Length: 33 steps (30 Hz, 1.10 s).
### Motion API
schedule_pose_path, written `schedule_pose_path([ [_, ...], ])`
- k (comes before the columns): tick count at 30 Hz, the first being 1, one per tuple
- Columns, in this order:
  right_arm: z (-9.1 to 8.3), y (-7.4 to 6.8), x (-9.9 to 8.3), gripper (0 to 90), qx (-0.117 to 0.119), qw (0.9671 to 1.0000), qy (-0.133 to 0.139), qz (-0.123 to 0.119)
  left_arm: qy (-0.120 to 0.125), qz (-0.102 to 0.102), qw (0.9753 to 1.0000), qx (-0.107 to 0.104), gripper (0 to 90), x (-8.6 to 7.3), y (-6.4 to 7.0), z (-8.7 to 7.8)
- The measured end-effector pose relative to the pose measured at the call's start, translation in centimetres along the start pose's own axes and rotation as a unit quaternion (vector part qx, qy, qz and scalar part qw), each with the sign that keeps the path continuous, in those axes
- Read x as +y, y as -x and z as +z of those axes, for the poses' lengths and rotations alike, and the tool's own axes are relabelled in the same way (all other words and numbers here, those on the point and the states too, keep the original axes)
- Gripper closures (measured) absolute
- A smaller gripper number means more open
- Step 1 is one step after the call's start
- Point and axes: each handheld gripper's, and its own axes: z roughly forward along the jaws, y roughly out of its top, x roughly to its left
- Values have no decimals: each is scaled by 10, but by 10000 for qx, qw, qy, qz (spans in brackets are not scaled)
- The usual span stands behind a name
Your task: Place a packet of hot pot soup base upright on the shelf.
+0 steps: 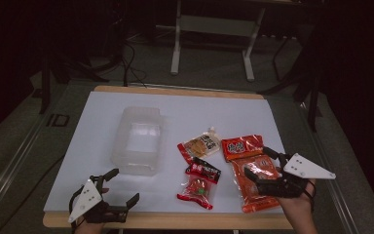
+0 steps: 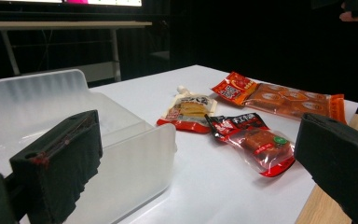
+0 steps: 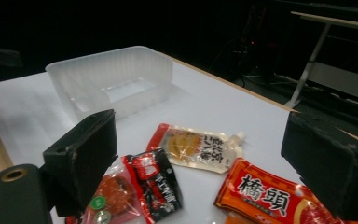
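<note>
A clear plastic container (image 1: 139, 141) (image 2: 135, 163) (image 3: 112, 79) stands empty at the table's middle left. To its right lie a spouted yellow pouch (image 1: 200, 146) (image 2: 189, 109) (image 3: 198, 147), a small red-and-black packet (image 1: 199, 183) (image 2: 256, 140) (image 3: 149, 186) and a long orange-red packet (image 1: 248, 170) (image 2: 284, 98) (image 3: 265, 196). My left gripper (image 1: 123, 185) (image 2: 200, 163) is open near the front left edge, just in front of the container, with nothing between its jaws. My right gripper (image 1: 261, 164) (image 3: 205, 158) is open over the long packet, its jaws spread above it.
The white board (image 1: 97, 161) lies on a wooden table whose front edge (image 1: 175, 220) runs under both hands. Bare white surface stretches behind the packets and left of the container. White desk legs (image 1: 175, 44) and cables stand on the dark floor beyond.
</note>
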Motion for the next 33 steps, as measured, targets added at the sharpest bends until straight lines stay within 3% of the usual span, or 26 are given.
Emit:
schedule_pose_path([
  [1,1,6,1,107,-95,9999,-33,-32,5,-1,10000,-5,15,0,0,0],
  [16,21,49,-4,161,-283,9990,-303,191,34,-20,10000,-17,15,-2,0,0],
  [25,42,84,-21,170,-535,9961,-582,386,9,0,10000,-36,15,-2,0,1],
  [33,59,109,-39,195,-518,9939,-777,587,-10,-22,10000,-37,15,-3,-1,1],
])
